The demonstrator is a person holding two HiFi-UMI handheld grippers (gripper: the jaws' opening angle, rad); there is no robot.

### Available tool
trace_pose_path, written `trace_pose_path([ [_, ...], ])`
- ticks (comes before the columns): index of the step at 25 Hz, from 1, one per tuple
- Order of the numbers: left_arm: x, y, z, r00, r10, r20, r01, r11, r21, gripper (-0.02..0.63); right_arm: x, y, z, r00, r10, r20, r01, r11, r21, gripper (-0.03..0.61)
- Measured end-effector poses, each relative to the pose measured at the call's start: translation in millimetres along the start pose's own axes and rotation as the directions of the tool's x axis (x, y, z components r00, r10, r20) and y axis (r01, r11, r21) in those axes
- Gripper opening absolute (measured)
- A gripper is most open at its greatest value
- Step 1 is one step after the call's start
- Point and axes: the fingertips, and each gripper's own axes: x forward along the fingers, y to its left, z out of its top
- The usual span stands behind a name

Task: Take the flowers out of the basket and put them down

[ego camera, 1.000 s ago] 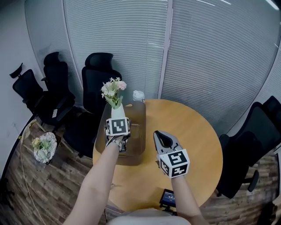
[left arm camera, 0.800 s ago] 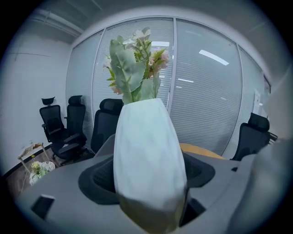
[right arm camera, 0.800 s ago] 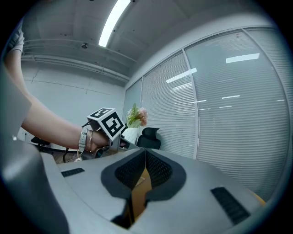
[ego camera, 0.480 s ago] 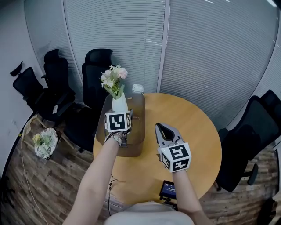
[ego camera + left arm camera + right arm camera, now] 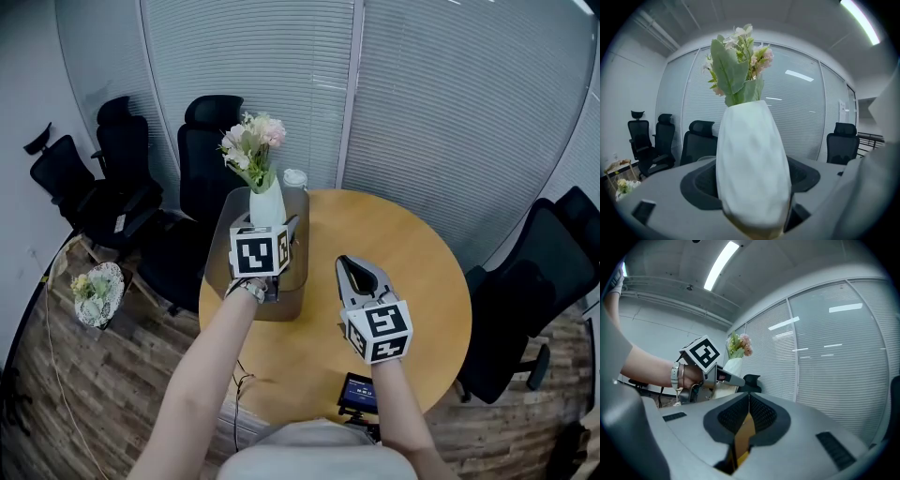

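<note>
So, the left gripper (image 5: 752,197) is spread pretty wide, and that's because a chunky white vase (image 5: 752,159) is clamped between its jaws, pads pressed against the vase's lower sides. The vase is held upright, with the flowers (image 5: 738,65) (pale pink and white blooms, big green leaves) poking out of its neck. In the head view the vase is seen over the far end of the basket (image 5: 281,307), a brownish rectangular thing set at the left side of the round wooden table (image 5: 422,281). Whether the vase's base is touching the basket can't be made out, since it's covered by the gripper. The right gripper (image 5: 747,404) is pinched together with nothing caught in it; only a sliver of the table's yellow-brown top is seen through the gap lower down. It's held over the middle of the table, just right of the basket and apart from it. A bottle (image 5: 295,180) with a white cap is parked right behind the basket. A small dark device (image 5: 361,392) is lying at the table's near edge. Black office chairs (image 5: 211,141) are lined up to the left in front of the blinds (image 5: 450,112). Another bunch of flowers (image 5: 94,295) is left down on the wooden floor (image 5: 112,394) at the far left.
</note>
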Motion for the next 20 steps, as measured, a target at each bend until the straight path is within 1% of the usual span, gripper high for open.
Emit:
trace_pose_path([
  [5, -14, -31, 17, 0.997, -0.046, 0.06, 0.041, 0.996, 0.08, 0.398, -10, -4, 2, 1.0, -0.012, 0.003, 0.012, 1.0, -0.007, 0.026],
  [9, -21, -46, 18, 0.994, -0.07, 0.082, 0.058, 0.989, 0.133, 0.399, -17, -6, 4, 1.0, -0.028, 0.004, 0.028, 0.999, -0.016, 0.026],
  [12, -26, -58, 18, 0.991, -0.089, 0.096, 0.074, 0.986, 0.148, 0.399, -22, -10, 7, 0.999, -0.038, 0.009, 0.039, 0.999, -0.019, 0.026],
  [17, -32, -80, 14, 0.984, -0.139, 0.115, 0.123, 0.983, 0.139, 0.398, -32, -14, 7, 0.998, -0.064, 0.012, 0.064, 0.998, -0.023, 0.026],
  [20, -33, -94, 12, 0.976, -0.176, 0.131, 0.155, 0.975, 0.158, 0.399, -38, -20, 5, 0.996, -0.089, 0.008, 0.089, 0.996, -0.021, 0.026],
])
